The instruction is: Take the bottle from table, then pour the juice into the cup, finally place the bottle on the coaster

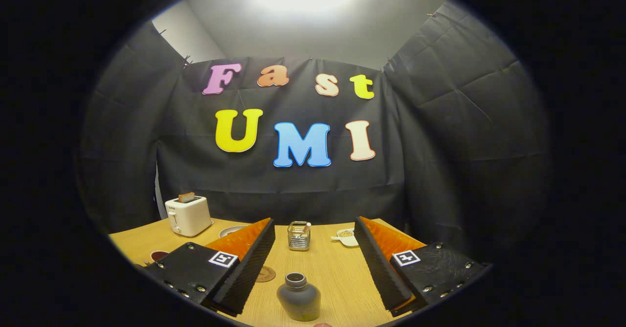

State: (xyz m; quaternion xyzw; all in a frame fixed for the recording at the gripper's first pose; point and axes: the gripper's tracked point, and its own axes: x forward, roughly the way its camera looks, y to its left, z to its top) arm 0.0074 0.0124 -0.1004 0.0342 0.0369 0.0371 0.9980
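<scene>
Bottle (pixel 299 297): upright on worktop (pixel 332 268), uncapped, between the fingers of the tool (pixel 315 268), which is spread wide, touching nothing. Coaster (pixel 265 273) just beside. Risk: an off-centre closing could tip it, spilling juice.

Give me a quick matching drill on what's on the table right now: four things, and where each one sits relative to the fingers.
Things:
1. bottle
2. toaster
3. wire basket
4. coaster

Places:
A. far back of the table, beyond the gap between the fingers
B. standing between the open fingers, touched by neither
C. flat on the table, partly hidden behind the left finger
D. far corner of the table, beyond the left finger

Pairs: 1-B, 2-D, 3-A, 4-C

The gripper has its fingers spread wide.
</scene>
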